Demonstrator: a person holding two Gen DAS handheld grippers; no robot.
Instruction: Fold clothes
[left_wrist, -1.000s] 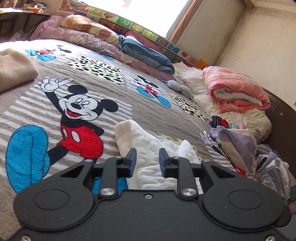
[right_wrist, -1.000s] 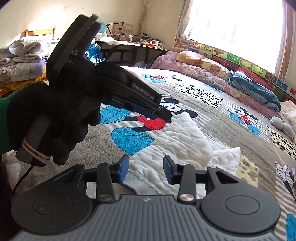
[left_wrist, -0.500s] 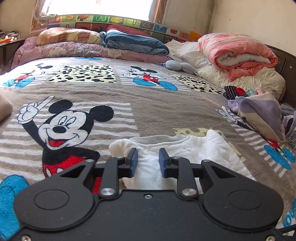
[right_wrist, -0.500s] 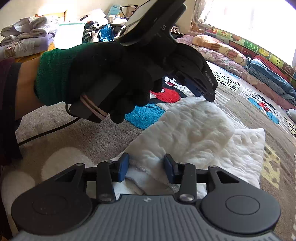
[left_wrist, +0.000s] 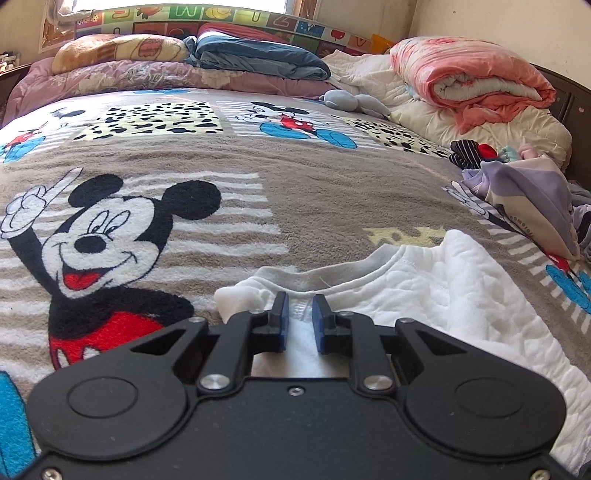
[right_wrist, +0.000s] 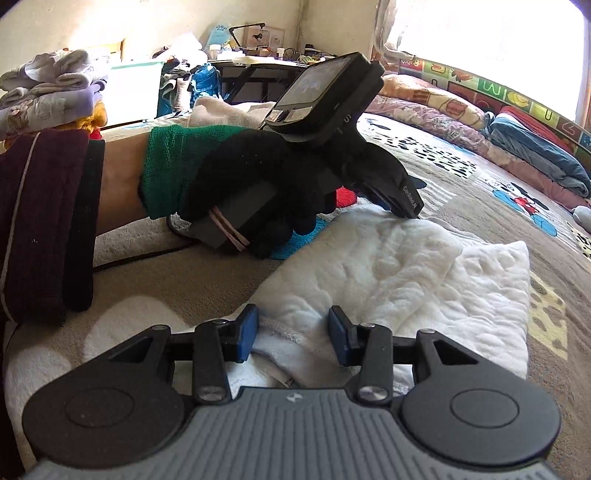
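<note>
Left gripper jaws closing over white garment | right gripper jaws spread | gloved hand right-view only

Right gripper sat low and near, jaws part open, blue pads either side of the hem of a white quilted garment lying on the cartoon blanket; pads not pressing it. Far left, a black-gloved hand with green cuff held the left gripper, tip down at the garment's far edge; its jaws were closing
</note>
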